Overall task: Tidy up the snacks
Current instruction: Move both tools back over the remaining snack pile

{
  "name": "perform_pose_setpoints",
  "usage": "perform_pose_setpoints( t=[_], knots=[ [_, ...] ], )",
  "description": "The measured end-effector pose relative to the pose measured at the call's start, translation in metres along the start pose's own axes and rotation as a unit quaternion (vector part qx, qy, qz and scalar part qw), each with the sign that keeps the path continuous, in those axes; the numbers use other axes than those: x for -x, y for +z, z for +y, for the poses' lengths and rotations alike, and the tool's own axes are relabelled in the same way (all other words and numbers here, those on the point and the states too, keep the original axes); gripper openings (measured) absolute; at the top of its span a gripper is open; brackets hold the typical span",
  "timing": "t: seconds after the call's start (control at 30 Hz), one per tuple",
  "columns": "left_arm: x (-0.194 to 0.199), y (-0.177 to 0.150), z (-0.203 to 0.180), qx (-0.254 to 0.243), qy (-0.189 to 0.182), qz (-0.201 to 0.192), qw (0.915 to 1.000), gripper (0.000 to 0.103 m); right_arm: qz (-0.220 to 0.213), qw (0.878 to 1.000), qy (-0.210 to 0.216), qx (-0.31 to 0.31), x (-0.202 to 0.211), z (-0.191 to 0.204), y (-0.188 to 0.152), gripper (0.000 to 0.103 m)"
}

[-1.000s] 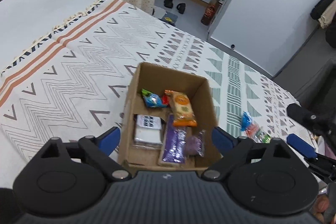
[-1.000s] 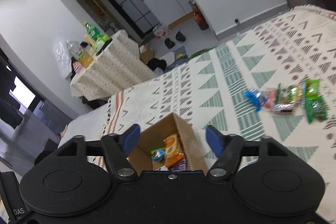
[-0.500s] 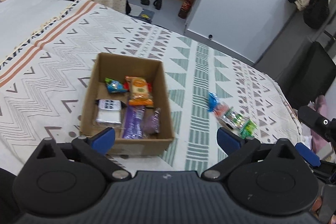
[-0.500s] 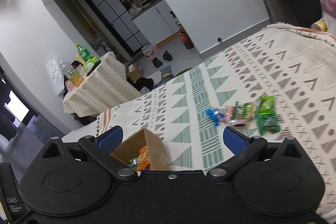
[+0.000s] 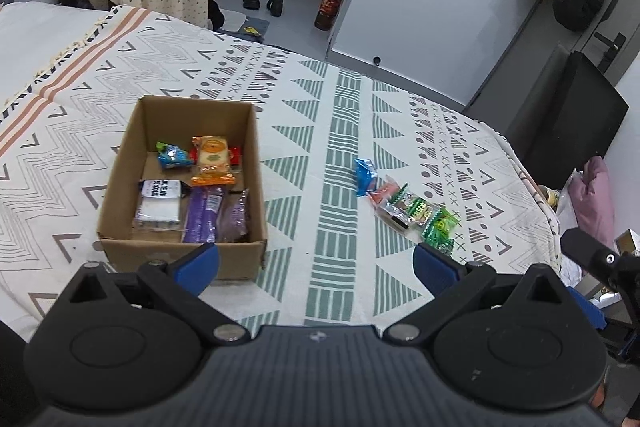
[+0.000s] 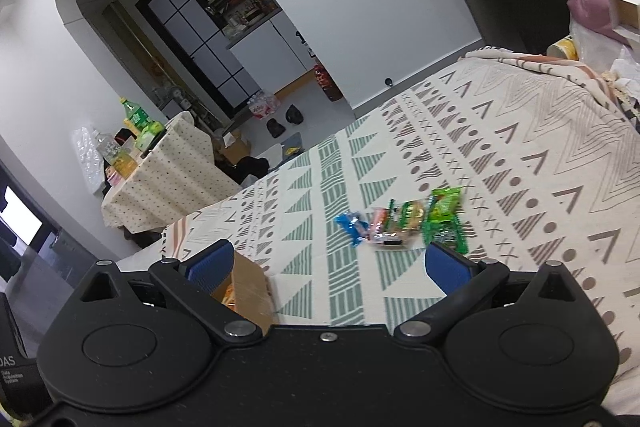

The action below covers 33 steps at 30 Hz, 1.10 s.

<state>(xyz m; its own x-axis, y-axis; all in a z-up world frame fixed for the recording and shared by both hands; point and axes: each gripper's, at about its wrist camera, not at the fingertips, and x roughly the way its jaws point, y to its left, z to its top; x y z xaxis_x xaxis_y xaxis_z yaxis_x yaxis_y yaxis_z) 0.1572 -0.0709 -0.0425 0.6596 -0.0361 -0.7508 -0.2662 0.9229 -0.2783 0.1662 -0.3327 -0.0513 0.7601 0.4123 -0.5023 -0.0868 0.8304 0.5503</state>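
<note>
Both tools have their blue pads spread wide with nothing between them: the left gripper (image 5: pixel 316 263) fills the bottom of its frame, and the right gripper (image 6: pixel 327 267) does the same in its own view, which reads as two empty tools held ready between picks, not mid-carry. Just past the left gripper's left pad, at lower left of centre, the cardboard box (image 5: pixel 180 247) sits open-topped on the patterned bedspread (image 5: pixel 328 155), so that packets can be dropped in from above. It already holds a blue packet (image 5: pixel 173 155), an orange packet (image 5: pixel 212 161), a white packet (image 5: pixel 158 205) and a purple packet (image 5: pixel 205 213), laid flat side by side. Well apart from the box, right of centre, the loose snacks (image 5: pixel 404 207) lie in a small touching row on the cloth: a blue wrapper (image 5: pixel 365 175) at the upper end, then pink, clear and green ones. In the right view the same row (image 6: pixel 400 221) sits just above the right pad, so that gripper looks the likelier one to fetch the next piece; only a corner of the box shows there, behind the left pad at lower left. Compared with a second ago, the left camera has pulled back and up: the box, then large and centred, is smaller and further left, and the whole row of loose snacks has come into view. The right view has swung away from the box toward that row, and its pads, then closer together, stand wider apart.
</note>
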Motion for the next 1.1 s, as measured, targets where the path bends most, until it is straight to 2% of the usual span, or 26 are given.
perform_pose_setpoints(
  t=[0.57,0.87,1.1],
  knots=[
    [-0.032,-0.007,-0.025,-0.024,-0.001,0.007,0.9997,0.102,0.014,0.999,-0.020,-0.034,-0.015,-0.055,-0.010,0.103],
    [-0.060,-0.010,-0.023,-0.020,-0.006,0.008,0.9998,0.102,0.024,0.997,-0.012,-0.067,-0.039,-0.077,-0.024,0.103],
    [-0.090,-0.011,-0.027,-0.018,-0.023,0.016,0.9994,0.100,0.035,0.997,-0.021,-0.064,-0.065,-0.080,-0.025,0.103]
  ],
)
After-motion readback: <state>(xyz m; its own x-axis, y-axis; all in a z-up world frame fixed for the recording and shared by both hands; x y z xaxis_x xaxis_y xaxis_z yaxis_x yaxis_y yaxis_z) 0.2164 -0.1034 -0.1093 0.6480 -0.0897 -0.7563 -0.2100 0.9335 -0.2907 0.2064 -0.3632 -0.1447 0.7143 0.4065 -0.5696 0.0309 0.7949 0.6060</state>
